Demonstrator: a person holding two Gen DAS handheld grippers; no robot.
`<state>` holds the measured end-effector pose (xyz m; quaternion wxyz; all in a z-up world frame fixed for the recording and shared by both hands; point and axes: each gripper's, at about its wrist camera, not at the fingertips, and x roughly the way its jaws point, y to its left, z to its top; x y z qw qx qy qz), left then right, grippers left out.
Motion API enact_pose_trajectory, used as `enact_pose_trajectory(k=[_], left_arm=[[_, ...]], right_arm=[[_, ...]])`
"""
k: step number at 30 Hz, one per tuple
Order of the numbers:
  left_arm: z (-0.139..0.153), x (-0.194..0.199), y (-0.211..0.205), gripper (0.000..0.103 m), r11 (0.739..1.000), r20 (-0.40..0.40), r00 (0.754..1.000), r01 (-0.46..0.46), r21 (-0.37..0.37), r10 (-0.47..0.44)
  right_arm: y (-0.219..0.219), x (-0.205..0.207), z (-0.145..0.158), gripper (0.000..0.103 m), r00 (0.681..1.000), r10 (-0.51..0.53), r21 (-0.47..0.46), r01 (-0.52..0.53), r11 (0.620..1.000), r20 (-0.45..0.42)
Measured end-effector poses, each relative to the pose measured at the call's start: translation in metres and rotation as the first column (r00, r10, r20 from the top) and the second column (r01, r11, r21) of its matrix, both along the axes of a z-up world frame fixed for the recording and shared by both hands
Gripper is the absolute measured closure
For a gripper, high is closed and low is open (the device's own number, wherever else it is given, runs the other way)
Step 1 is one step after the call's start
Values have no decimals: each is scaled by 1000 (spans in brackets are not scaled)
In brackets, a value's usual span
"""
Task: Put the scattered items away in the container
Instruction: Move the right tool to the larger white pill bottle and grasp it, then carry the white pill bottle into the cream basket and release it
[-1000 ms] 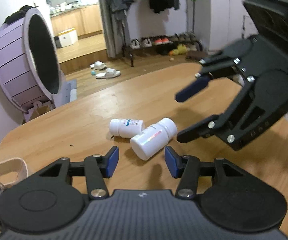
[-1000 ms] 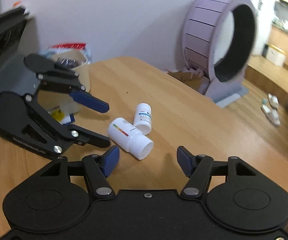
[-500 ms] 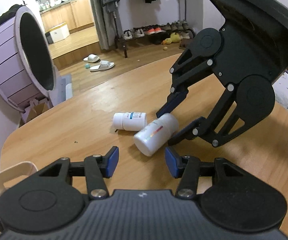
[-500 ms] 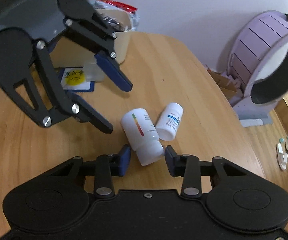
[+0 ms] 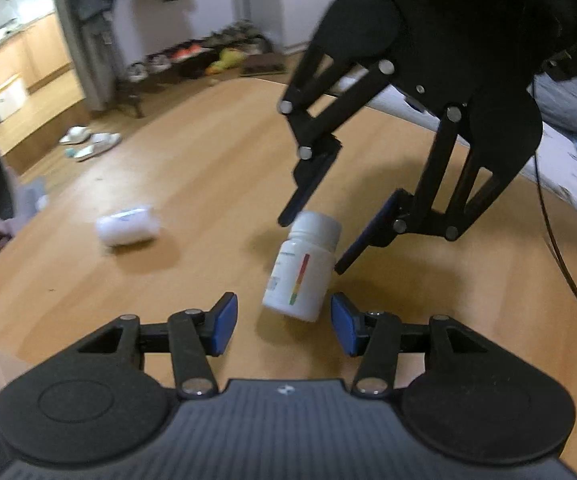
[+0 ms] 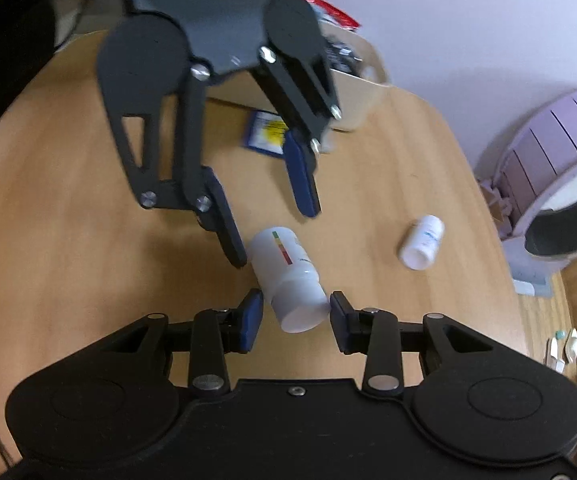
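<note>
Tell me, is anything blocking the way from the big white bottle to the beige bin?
Yes. The left gripper hangs right between the big white bottle, held at its cap by the right gripper, and the beige bin. A blue and yellow packet also lies on the table just before the bin.

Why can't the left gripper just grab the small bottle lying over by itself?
It probably can. The small bottle lies alone on the bare table, nothing around it. The left gripper is open and empty, though it hangs nearer the big bottle.
</note>
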<state>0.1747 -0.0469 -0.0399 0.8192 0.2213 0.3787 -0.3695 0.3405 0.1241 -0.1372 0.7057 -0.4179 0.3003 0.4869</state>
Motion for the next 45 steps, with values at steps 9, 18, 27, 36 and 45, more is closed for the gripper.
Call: enact_pose_trajectory(k=[9, 18, 27, 36, 45], left_arm=[[-8, -31, -5, 68, 996, 15, 996, 86, -23, -86], [16, -61, 24, 69, 990, 23, 999, 30, -139, -27], [54, -109, 86, 70, 957, 73, 979, -170, -235, 191], [92, -156, 144, 70, 878, 140, 894, -371, -303, 426], [86, -133, 179, 70, 835, 104, 849, -475, -277, 517]], right_arm=[[2, -34, 2, 68, 1000, 12, -5, -12, 1000, -27], [-3, -51, 28, 65, 999, -15, 98, 20, 995, -52], [11, -57, 52, 48, 993, -113, 272, 120, 955, -41], [24, -70, 72, 48, 954, -272, 544, 295, 786, -125], [36, -54, 73, 35, 883, -389, 635, 461, 620, -262]])
